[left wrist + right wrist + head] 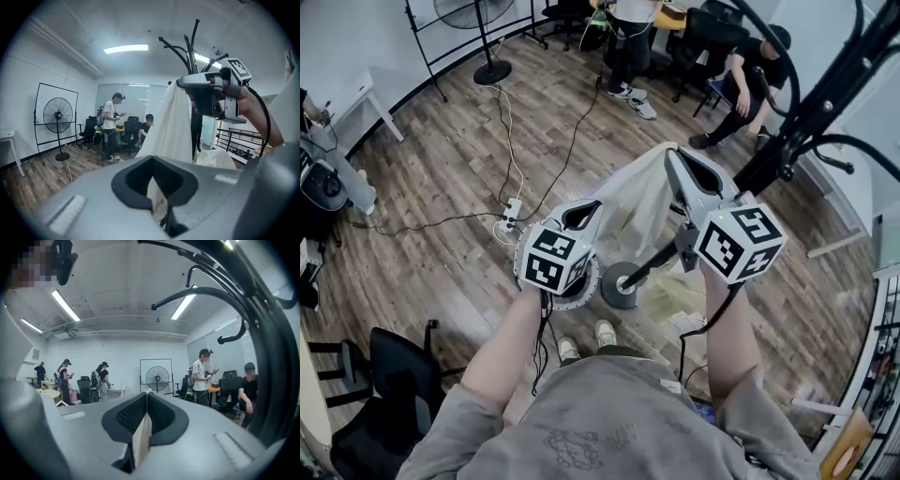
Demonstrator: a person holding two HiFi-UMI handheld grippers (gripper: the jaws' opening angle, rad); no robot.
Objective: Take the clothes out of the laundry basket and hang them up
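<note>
left gripper (pixel 594 205) and right gripper (pixel 670 153) pinch 1 white garment (pixel 639 199).

Even, bright illumination from ceiling strip lights (pixel 64 305); shadows are soft. Both gripper views show strong fisheye curvature with dark vignetted corners. Near surfaces are defocused.

Left tool (pixel 595 206) and right tool (pixel 672 155) grip a cream garment (pixel 642 202) beside a black rack (pixel 811 108).

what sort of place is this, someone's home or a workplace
Most likely an office or lab workspace, not a home: black office chairs beside desks, long ceiling strip lights, a pedestal fan on the wood-look floor, and several people standing at workstations.
</note>
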